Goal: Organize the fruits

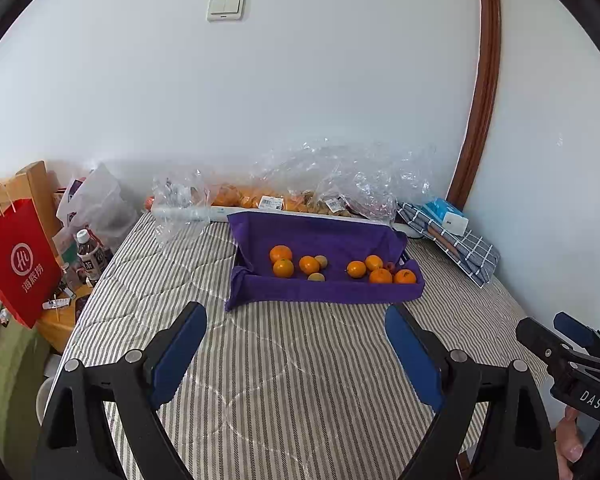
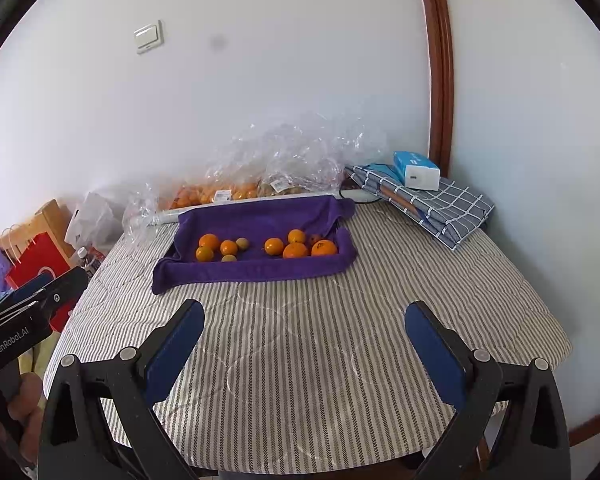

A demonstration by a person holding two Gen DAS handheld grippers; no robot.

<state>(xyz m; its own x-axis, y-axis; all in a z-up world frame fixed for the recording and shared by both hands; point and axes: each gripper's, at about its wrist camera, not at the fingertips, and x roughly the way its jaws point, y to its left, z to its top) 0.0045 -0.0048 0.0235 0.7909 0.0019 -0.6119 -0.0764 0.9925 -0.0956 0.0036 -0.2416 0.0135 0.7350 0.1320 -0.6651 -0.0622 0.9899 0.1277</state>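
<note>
A tray lined with a purple towel sits at the far side of the striped table. In it lie several oranges, two small greenish-brown fruits and a small red fruit. They form a left cluster and a right cluster. My left gripper is open and empty, above the table well short of the tray. My right gripper is open and empty, also short of the tray. Each gripper shows at the edge of the other's view.
Clear plastic bags with more oranges and brownish fruits lie behind the tray by the wall. A folded checked cloth with a blue-white box lies at the back right. A red paper bag and a bottle stand left of the table.
</note>
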